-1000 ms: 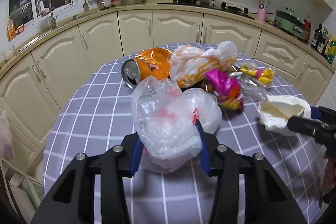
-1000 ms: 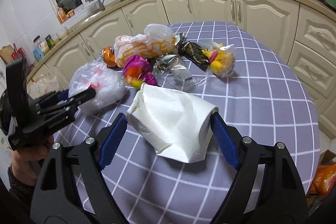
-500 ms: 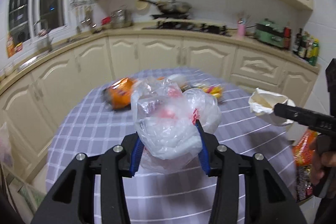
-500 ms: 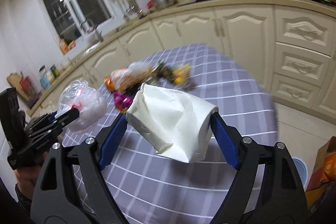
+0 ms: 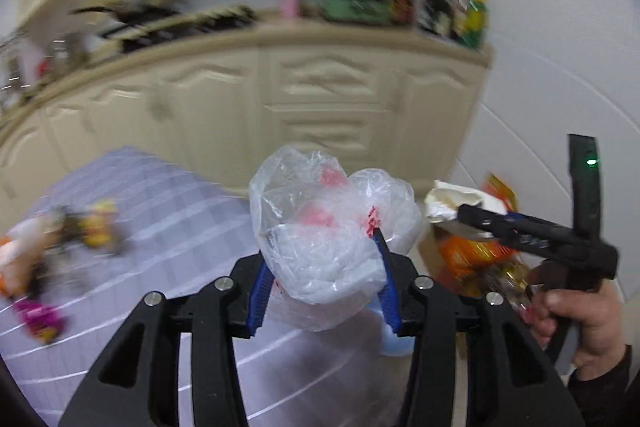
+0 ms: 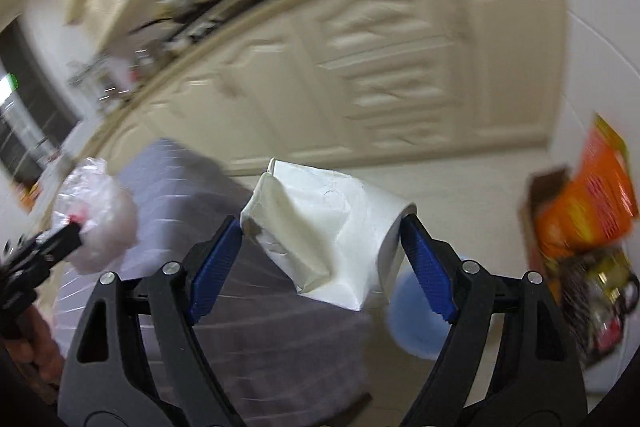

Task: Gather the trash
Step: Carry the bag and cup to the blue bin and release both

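My left gripper [image 5: 320, 251] is shut on a crumpled clear plastic bag [image 5: 324, 227] with red print, held in the air past the table's edge. My right gripper [image 6: 320, 231] is shut on a crushed white paper cup [image 6: 324, 227]. Seen from the left wrist, the right gripper [image 5: 464, 213] shows at the right with the cup [image 5: 452, 203] in it. Seen from the right wrist, the left gripper [image 6: 74, 233] carries the bag [image 6: 96, 219] at the left. A light blue bin [image 6: 416, 311] lies on the floor below the cup, partly hidden by it. Several wrappers [image 5: 96, 223] stay on the checked tablecloth [image 5: 172, 207].
Cream kitchen cabinets [image 6: 360, 67] run behind. An open cardboard box with an orange packet [image 6: 588, 203] and other packets stands on the floor at the right. A hand [image 5: 576, 319] holds the right gripper's handle. The picture is blurred by motion.
Both grippers swung right, away from the table's middle, carrying the bag and the cup. The table has slid to the left, and the floor, blue bin and box have come into view.
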### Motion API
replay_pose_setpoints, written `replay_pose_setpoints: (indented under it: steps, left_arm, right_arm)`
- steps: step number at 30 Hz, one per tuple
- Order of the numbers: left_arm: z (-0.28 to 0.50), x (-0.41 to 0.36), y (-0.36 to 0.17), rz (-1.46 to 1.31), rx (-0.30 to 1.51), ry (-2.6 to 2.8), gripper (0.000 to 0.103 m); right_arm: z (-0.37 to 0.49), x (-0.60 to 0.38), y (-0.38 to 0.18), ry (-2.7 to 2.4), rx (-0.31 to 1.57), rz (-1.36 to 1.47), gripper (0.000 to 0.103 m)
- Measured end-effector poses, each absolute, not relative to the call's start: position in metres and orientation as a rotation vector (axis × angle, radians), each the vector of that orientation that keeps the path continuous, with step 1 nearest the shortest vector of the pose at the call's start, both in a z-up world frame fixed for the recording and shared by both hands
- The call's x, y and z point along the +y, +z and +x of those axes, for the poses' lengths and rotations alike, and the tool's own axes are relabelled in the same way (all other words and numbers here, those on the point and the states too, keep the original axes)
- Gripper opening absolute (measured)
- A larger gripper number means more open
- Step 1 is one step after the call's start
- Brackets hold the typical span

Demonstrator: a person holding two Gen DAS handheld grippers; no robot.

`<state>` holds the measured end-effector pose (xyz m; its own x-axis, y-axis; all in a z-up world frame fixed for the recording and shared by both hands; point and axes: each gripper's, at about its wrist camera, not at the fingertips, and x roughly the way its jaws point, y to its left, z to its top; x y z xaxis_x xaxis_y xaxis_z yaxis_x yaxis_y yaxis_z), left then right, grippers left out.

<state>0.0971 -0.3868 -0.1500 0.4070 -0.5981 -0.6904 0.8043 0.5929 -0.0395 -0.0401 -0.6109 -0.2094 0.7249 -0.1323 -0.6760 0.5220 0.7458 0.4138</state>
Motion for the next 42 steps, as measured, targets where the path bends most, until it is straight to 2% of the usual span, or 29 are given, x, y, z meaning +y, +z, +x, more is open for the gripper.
replay_pose_setpoints:
  steps: [7, 12, 19, 20, 22, 23, 24, 26, 33, 42]
  left_arm:
    - [0.075, -0.514, -0.247, 0.591, 0.945, -0.979, 0.045]
    - [0.071, -0.564, -0.31, 0.788, 1.043, -0.966, 0.045]
    - [0.074, -0.607, -0.387, 0.979, 1.169, -0.93, 0.047]
    - [0.073, -0.608, -0.393, 0.984, 1.185, -0.93, 0.049]
    - [0.078, -0.615, -0.408, 0.986, 1.222, -0.923, 0.051]
    - [0.08, -0.616, -0.412, 0.974, 1.231, -0.927, 0.057]
    - [0.081, -0.618, -0.415, 0.964, 1.236, -0.932, 0.069]
    - [0.082, -0.622, -0.419, 0.965, 1.234, -0.924, 0.082]
    - [0.083, -0.616, -0.397, 0.924, 1.195, -0.874, 0.086]
    - [0.071, -0.584, -0.316, 0.779, 1.067, -0.88, 0.086]
  right_arm:
    - [-0.059, -0.681, -0.328, -0.47, 0.815, 0.871, 0.08]
    - [-0.06, -0.704, -0.399, -0.468, 0.893, 1.026, 0.08]
    - [-0.065, -0.72, -0.439, -0.468, 0.909, 1.157, 0.085]
    - [-0.067, -0.722, -0.444, -0.472, 0.908, 1.178, 0.086]
    - [-0.071, -0.725, -0.451, -0.48, 0.898, 1.221, 0.091]
    - [-0.073, -0.726, -0.453, -0.48, 0.886, 1.239, 0.097]
    - [-0.074, -0.727, -0.454, -0.48, 0.878, 1.252, 0.097]
    - [-0.076, -0.728, -0.456, -0.494, 0.882, 1.261, 0.097]
    - [-0.084, -0.723, -0.437, -0.521, 0.852, 1.222, 0.097]
    - [-0.084, -0.703, -0.357, -0.542, 0.749, 1.099, 0.097]
